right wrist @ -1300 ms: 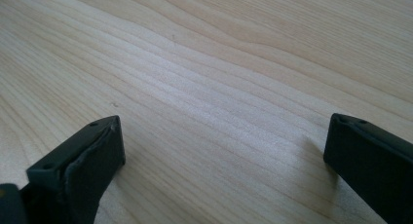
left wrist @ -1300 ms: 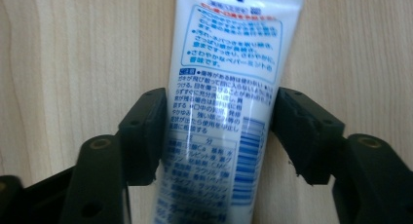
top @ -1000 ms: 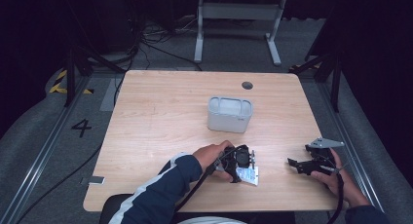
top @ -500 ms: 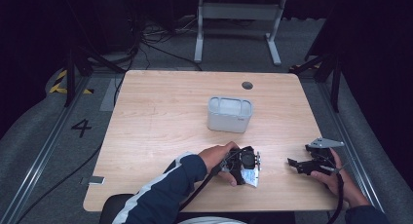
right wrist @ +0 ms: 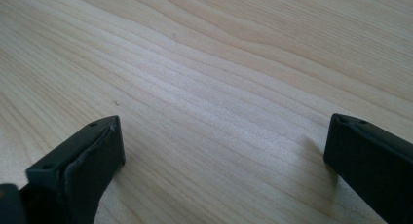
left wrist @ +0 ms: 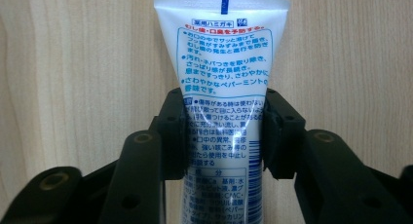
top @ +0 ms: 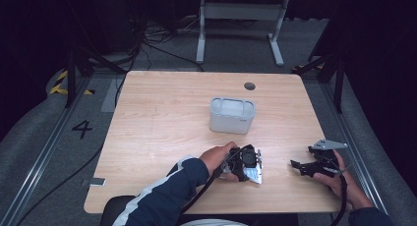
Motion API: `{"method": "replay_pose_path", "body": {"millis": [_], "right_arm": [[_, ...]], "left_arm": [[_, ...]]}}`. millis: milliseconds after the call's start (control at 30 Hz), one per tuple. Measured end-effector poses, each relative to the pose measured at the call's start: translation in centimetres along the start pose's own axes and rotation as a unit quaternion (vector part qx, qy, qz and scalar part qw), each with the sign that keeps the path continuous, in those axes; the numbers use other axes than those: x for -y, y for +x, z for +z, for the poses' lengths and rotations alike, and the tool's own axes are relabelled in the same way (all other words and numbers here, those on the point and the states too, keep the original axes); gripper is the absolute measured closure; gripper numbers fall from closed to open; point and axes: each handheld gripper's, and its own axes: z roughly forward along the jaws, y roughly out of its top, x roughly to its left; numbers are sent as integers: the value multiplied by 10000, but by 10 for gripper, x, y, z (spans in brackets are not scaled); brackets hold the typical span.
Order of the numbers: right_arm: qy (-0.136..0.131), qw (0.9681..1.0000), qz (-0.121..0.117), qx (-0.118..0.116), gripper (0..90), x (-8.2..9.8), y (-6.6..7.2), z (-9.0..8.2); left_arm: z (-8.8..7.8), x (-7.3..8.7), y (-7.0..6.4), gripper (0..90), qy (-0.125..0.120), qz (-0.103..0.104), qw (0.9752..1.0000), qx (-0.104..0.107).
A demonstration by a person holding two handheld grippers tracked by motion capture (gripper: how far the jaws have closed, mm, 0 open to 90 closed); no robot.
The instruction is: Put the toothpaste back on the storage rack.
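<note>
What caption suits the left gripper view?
Left tool shut on a white toothpaste tube lying on the wooden table.

White plastic tube (left wrist: 224, 112) printed with blue text and red lines, black left claw (left wrist: 224, 136), pale wood-grain worktop (top: 167, 118), light grey rectangular tub (top: 232, 115), navy sleeve (top: 167, 194) with white stripe

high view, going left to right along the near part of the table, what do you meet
left hand → left gripper shut on the toothpaste tube → bare table → right gripper, jaws open → right hand
</note>
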Motion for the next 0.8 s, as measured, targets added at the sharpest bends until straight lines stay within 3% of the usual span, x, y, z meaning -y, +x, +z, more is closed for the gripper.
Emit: {"method": "replay_pose_path", "body": {"millis": [367,533,800], "right_arm": [[1,10000,-8,-14,14,1,0,-1],[4,10000,-28,-16,14,1,0,-1],[4,10000,-28,-19,15,1,0,-1]], "left_arm": [[-30,14,1,643,-461,-97,9986,-244],[-47,22,5,646,-851,-311,9950,-427],[-64,29,7,650,-1209,-412,9901,-578]]}}
